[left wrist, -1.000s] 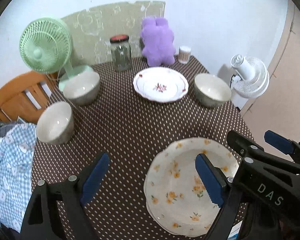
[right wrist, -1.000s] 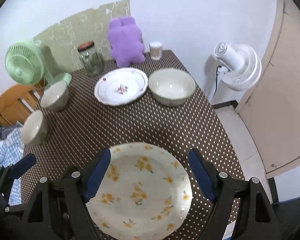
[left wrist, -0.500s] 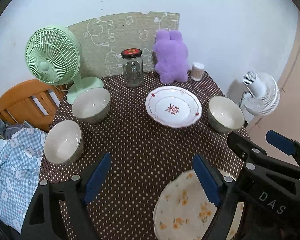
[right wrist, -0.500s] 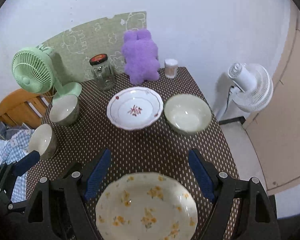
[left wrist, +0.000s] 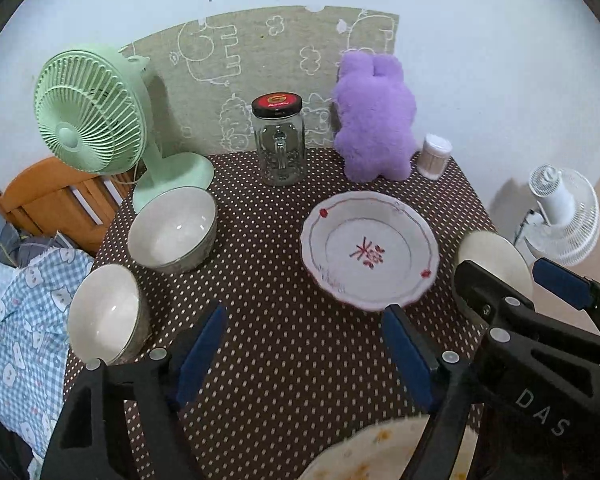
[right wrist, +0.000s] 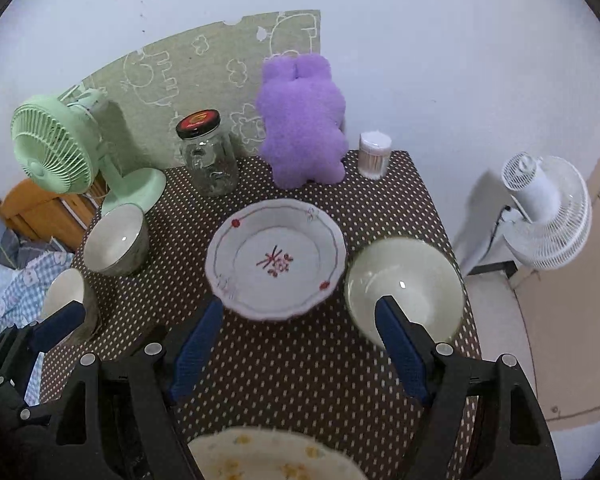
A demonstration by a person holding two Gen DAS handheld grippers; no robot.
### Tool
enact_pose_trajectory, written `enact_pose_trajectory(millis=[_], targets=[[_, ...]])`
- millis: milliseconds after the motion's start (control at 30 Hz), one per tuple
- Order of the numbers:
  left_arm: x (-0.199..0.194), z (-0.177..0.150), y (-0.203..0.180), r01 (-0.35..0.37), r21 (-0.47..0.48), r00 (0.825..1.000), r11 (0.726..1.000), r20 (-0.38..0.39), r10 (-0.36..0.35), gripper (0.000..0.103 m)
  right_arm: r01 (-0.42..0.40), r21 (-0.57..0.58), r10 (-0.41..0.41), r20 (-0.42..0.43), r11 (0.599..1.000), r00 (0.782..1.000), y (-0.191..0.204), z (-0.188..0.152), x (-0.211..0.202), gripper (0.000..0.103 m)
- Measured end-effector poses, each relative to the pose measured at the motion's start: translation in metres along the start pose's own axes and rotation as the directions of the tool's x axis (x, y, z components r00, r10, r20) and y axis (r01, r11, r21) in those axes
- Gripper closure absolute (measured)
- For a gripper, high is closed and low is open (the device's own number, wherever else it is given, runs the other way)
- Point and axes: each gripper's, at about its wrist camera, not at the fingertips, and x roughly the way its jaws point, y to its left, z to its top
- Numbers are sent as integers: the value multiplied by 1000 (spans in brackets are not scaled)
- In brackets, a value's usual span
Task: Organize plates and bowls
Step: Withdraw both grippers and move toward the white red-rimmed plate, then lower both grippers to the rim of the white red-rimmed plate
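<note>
So right now both grippers hang over the brown polka-dot table (left wrist: pixel 292 340) with nothing in them. The left gripper (left wrist: pixel 304 356) has its jaws apart and empty, though they've just been closing a little; the right gripper (right wrist: pixel 300 344) is the same, jaws spread, nothing between them, narrowing slightly.

The white scalloped plate with the red flower motif (right wrist: pixel 276 260) sits mid-table, and the big cream bowl (right wrist: pixel 404 284) is just beside it on the right. Two smaller white bowls with grey outsides (left wrist: pixel 172 230) (left wrist: pixel 104 314) are over on the left edge, near the mint-green desk fan (left wrist: pixel 92 112). The cream plate with yellow flowers (right wrist: pixel 276 456) is at the near edge, mostly cut off.

My guess on handling: it all looks like glazed ceramic, so stiff, slick, fairly heavy and chippable (stacking needs a gentle set-down). I'd pinch each piece at the rim, one jaw inside and one outside. The plates lie flat, so getting a jaw under that edge is the tricky part.
</note>
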Motion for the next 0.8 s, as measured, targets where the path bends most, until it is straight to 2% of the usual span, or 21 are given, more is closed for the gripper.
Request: enact_pose_trajectory(millis=[433, 633, 800], targets=[[66, 43, -11, -46, -54, 998, 997, -33, 45, 27, -35, 1, 35, -30, 999, 999, -20, 49, 82, 29], [97, 57, -13, -78, -70, 995, 995, -65, 73, 28, -29, 7, 29, -41, 1000, 999, -24, 62, 114, 33], [118, 60, -16, -74, -58, 995, 996, -76, 70, 30, -16, 34, 18, -75, 999, 997, -25, 67, 143, 33]])
